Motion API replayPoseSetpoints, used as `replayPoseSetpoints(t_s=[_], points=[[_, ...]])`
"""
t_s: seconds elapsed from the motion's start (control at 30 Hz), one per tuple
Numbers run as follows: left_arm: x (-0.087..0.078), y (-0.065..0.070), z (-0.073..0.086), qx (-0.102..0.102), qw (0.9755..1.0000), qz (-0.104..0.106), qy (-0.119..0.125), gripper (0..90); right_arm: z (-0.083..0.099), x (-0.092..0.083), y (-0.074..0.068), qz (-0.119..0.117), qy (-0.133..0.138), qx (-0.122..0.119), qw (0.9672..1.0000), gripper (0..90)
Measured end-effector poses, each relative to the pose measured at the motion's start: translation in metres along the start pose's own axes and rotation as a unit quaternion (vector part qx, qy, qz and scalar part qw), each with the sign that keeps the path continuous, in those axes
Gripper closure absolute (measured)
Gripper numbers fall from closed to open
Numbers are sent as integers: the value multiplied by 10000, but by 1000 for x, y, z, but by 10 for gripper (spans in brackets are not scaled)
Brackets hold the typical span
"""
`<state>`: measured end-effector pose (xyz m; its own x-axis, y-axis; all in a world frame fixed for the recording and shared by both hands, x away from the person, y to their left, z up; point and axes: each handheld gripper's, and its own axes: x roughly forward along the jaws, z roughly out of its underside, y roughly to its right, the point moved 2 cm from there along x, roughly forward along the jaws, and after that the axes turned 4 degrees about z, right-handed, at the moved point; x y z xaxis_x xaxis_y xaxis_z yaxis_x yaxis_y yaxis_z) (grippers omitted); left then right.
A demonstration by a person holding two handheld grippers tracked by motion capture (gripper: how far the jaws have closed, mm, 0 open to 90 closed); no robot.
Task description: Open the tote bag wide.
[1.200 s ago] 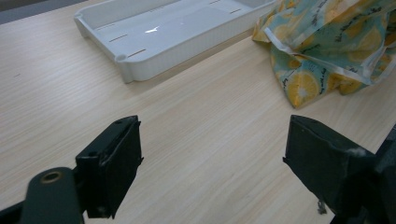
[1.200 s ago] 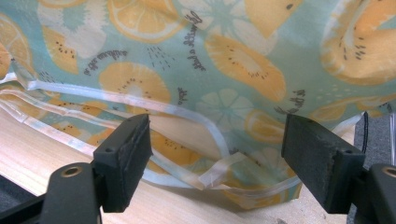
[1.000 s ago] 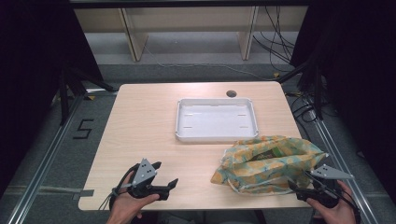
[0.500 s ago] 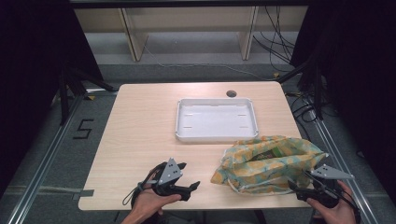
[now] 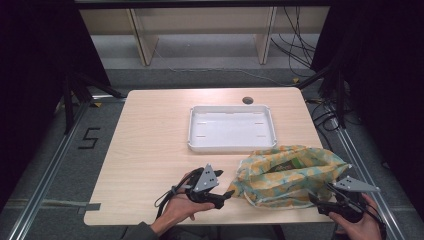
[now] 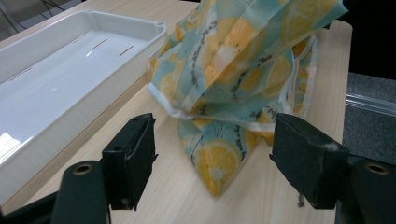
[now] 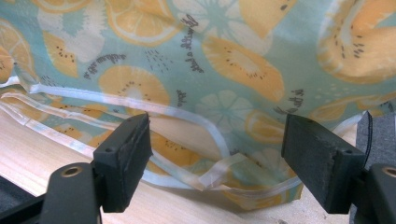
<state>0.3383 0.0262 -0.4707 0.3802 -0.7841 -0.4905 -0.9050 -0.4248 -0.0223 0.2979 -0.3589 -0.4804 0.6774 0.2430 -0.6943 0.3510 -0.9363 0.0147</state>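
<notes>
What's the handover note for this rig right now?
Left tool: open, jaws have just been closing a little; the corner of the lemon-print bag sits between them, not pinched yet.
Right tool: open, at the bag's near right edge, its white handle loops lie between the jaws, ungripped.
Bag lies on the table in front of the white tray; something dark shows inside it.
Done: both tools lined up on the bag.
Left: probably grip and handle it.
</notes>
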Motion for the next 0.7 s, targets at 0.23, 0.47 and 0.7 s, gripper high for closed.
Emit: replayPoseSetpoints(t_s=[0.23,0.47,0.7], points=[[20,4,-10,66,9999,139,36,346,0,0,0,-13,-13,20,10000,252],[35,3,-18,134,9997,182,114,382,0,1,0,-26,8,-63,10000,252],[46,3,-26,534,9982,179,188,508,0,1,4,-12,30,-204,9998,252]])
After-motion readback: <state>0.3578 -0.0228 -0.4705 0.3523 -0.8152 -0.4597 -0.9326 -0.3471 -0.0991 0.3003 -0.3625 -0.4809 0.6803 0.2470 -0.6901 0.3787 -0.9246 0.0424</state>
